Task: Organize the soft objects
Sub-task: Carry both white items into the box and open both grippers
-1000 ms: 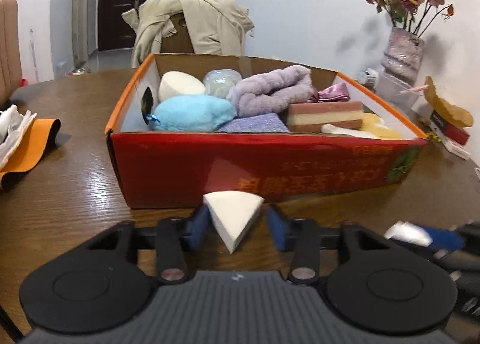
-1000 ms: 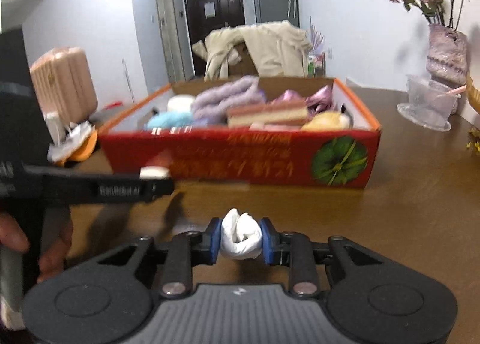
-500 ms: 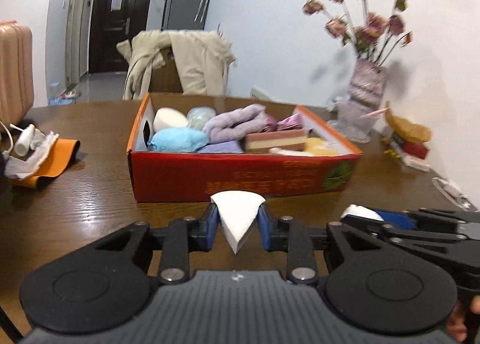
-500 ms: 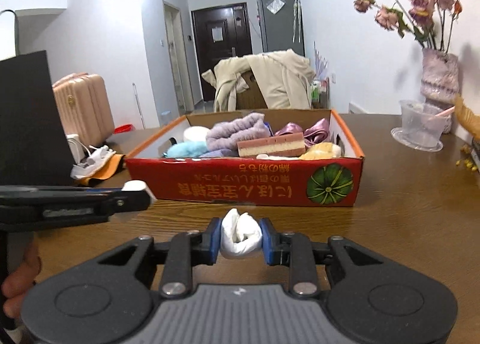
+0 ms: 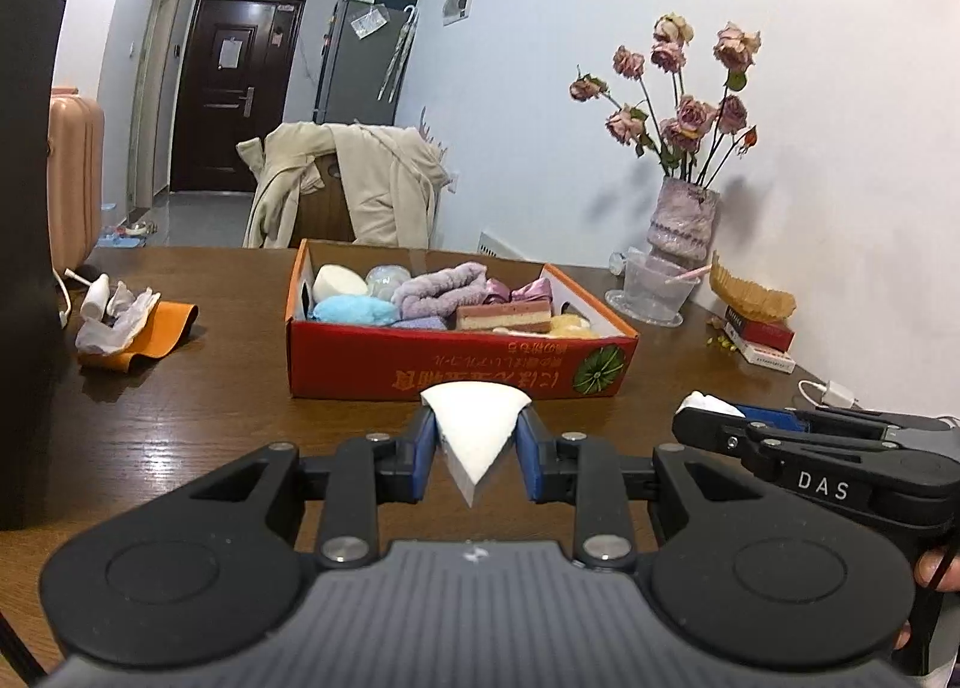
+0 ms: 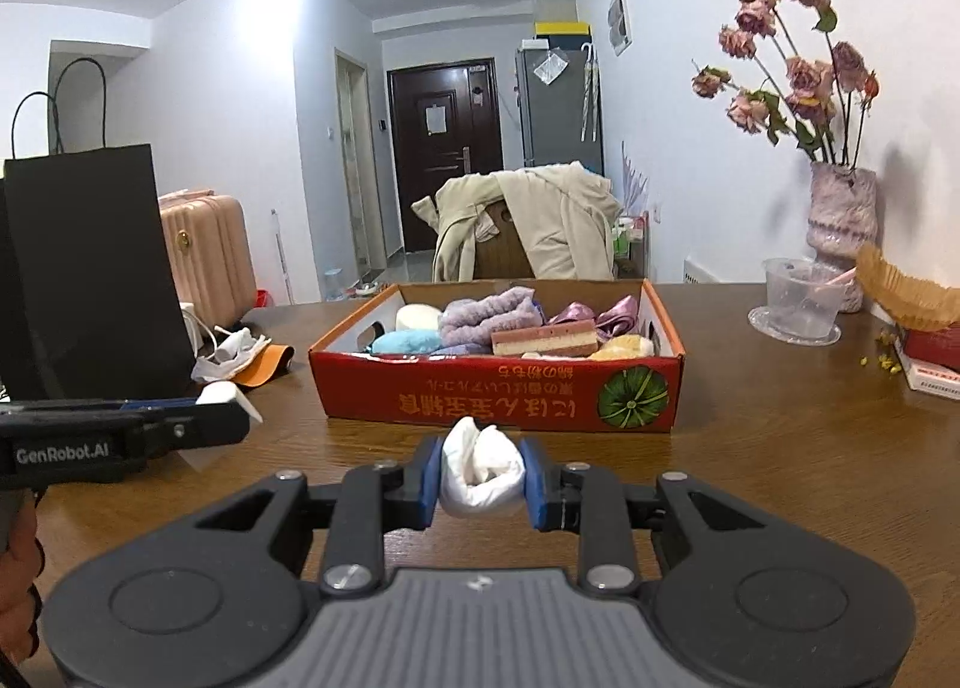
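My left gripper (image 5: 475, 451) is shut on a white wedge-shaped sponge (image 5: 477, 430), held above the wooden table in front of the red cardboard box (image 5: 456, 364). My right gripper (image 6: 482, 475) is shut on a soft white rolled cloth (image 6: 482, 469), also in front of the box (image 6: 498, 394). The box holds several soft things: a blue plush (image 5: 354, 308), a lilac towel (image 5: 441, 286), a layered sponge (image 5: 504, 317) and a white round sponge (image 5: 339, 281). The right gripper shows at the right of the left wrist view (image 5: 705, 409). The left gripper shows at the left of the right wrist view (image 6: 222, 406).
A black paper bag (image 6: 90, 268) stands at the table's left. An orange cloth with white tissue (image 5: 129, 328) lies left of the box. A vase of dried roses (image 5: 684, 220), a clear plastic cup (image 5: 654, 289) and small boxes (image 5: 759, 340) stand at the right by the wall.
Both grippers have drawn back and risen away from the box, which now looks smaller and farther. The left gripper has closed tighter on the wedge sponge. The right keeps its cloth.
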Action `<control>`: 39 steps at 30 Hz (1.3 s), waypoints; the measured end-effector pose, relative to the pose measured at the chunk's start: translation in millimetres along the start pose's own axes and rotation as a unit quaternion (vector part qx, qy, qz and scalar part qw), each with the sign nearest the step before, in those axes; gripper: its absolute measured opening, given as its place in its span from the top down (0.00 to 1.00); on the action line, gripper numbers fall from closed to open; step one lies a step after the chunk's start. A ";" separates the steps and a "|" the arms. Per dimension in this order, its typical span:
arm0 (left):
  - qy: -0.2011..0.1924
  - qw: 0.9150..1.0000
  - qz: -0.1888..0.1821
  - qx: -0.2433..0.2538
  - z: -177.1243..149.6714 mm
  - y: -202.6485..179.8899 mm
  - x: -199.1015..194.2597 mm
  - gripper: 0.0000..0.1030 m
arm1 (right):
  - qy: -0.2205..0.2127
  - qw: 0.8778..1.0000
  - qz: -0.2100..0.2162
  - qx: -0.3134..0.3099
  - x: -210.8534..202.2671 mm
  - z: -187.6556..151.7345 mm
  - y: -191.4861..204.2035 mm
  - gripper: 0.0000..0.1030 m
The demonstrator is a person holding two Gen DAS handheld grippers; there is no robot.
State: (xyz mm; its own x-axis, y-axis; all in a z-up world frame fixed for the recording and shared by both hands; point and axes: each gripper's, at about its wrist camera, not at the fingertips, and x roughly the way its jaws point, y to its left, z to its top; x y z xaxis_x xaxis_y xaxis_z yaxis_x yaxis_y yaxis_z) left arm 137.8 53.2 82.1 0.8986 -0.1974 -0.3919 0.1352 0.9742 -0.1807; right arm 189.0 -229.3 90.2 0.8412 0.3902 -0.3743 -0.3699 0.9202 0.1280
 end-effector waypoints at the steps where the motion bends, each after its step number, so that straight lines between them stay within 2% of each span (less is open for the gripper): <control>1: -0.002 1.000 -0.002 0.004 1.9 -1.6 0.9 0.72 | -0.003 1.000 -0.002 0.000 -1.6 0.7 -0.3 0.73; 6: -0.006 1.000 -0.015 0.025 18.5 -8.2 22.3 0.72 | -0.019 1.000 -0.014 -0.005 5.4 15.1 -13.6 0.73; 10: 0.001 0.999 -0.028 0.023 43.5 -8.1 63.8 0.72 | -0.033 0.999 -0.015 -0.004 29.6 38.7 -30.9 0.73; 14: 0.017 0.999 -0.038 0.003 67.9 -4.3 118.3 0.72 | -0.036 0.999 -0.006 0.017 81.2 72.2 -61.0 0.71; 19: 0.036 0.998 -0.043 -0.003 84.1 -2.1 183.9 0.71 | -0.018 0.999 -0.005 0.036 163.4 105.7 -95.0 0.71; 20: 0.041 0.998 -0.041 -0.003 84.1 -1.2 196.7 0.67 | -0.016 0.999 -0.003 0.041 180.7 109.9 -101.7 0.69; 22: 0.050 0.998 -0.034 -0.008 80.1 1.6 218.6 0.60 | -0.007 0.999 -0.003 0.052 216.5 113.1 -114.3 0.57; 24: 0.060 0.998 -0.028 -0.011 75.0 6.0 234.0 0.41 | 0.009 0.997 -0.011 0.071 247.8 112.2 -128.3 0.41; 25: 0.061 0.998 -0.021 -0.016 73.1 9.4 239.8 0.40 | 0.013 0.996 -0.012 0.085 259.4 110.1 -136.1 0.41; 28: 0.058 0.998 -0.017 -0.024 71.3 18.3 242.8 0.38 | 0.012 0.993 -0.004 0.114 270.1 104.8 -150.0 0.40; 34: 0.035 0.999 0.012 -0.036 88.4 34.3 227.4 0.38 | 0.012 0.993 -0.023 0.116 261.1 110.8 -151.5 0.39; 37: 0.023 0.999 0.027 -0.038 99.7 34.9 208.8 0.39 | 0.004 0.995 -0.022 0.097 237.6 121.1 -138.8 0.39; 39: 0.009 0.999 0.031 -0.036 106.2 33.2 189.7 0.38 | -0.005 0.997 -0.022 0.073 216.5 128.1 -127.7 0.33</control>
State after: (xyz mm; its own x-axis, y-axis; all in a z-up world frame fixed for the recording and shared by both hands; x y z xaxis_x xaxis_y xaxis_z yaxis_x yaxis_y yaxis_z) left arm 357.1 59.6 97.5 0.8966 -0.1395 -0.4202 0.0484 0.9743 -0.2202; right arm 468.9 -258.4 110.5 0.8590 0.3497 -0.3739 -0.2723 0.9306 0.2448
